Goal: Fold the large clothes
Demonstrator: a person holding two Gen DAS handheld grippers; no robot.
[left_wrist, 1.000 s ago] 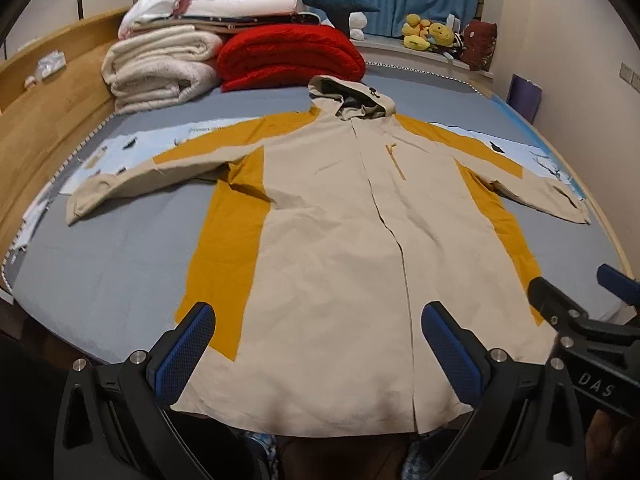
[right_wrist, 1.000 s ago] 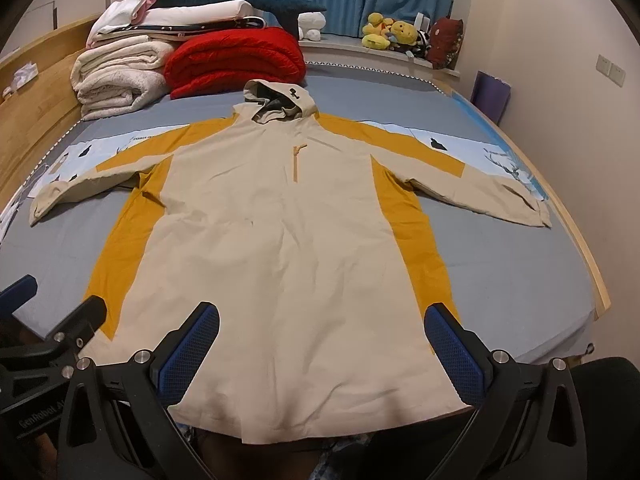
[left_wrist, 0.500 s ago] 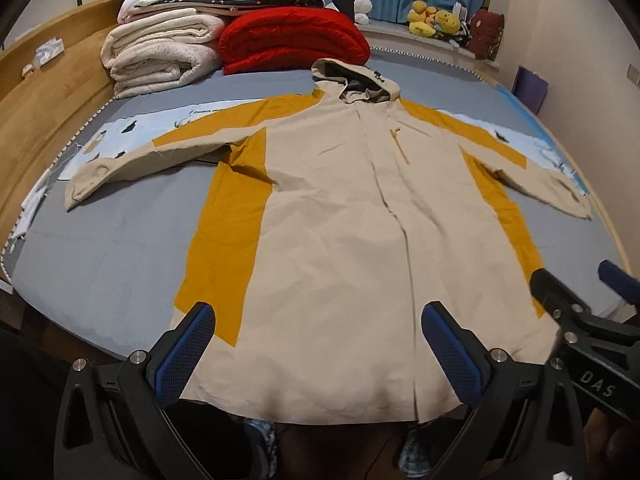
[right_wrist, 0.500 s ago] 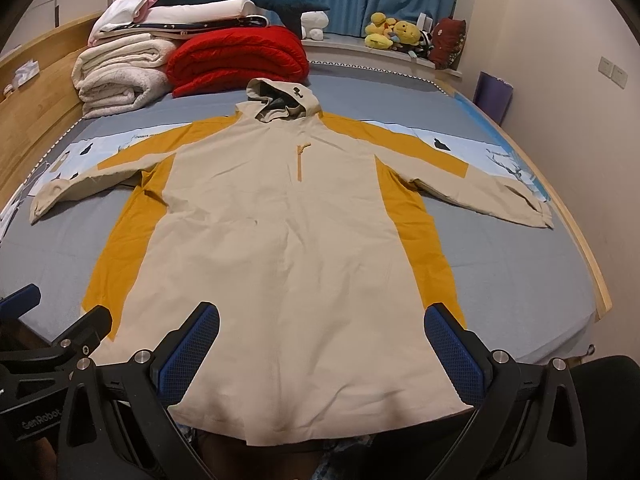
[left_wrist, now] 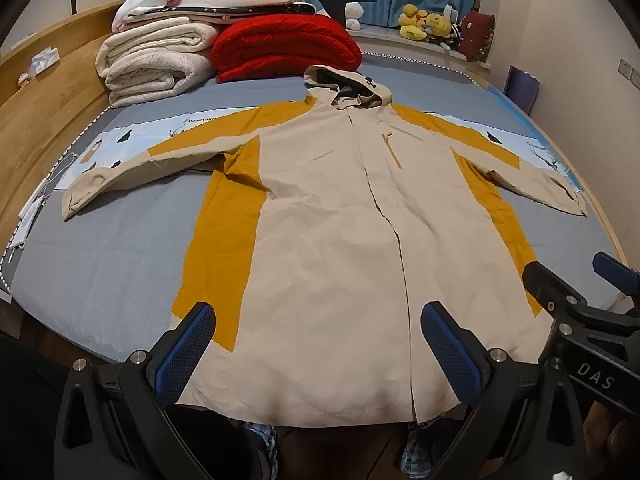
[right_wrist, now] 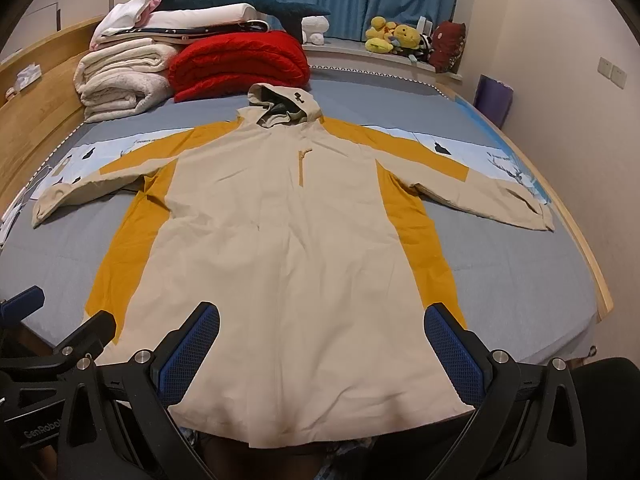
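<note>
So far the coat lies flat on the bed, not folded yet, and the left gripper and right gripper hang wide apart above its bottom edge, holding nothing.

The beige and mustard hooded fabric coat is lying flat on the grey-sheeted bed before me, hood pointing away, sleeves stretching out to either side, hem hanging over the near edge. Behind the hood, the folded red quilt is sitting just right of the stack of cream blankets. I am holding my left black gripper with blue pads and my right black gripper with blue pads above the hem, side by side.
</note>
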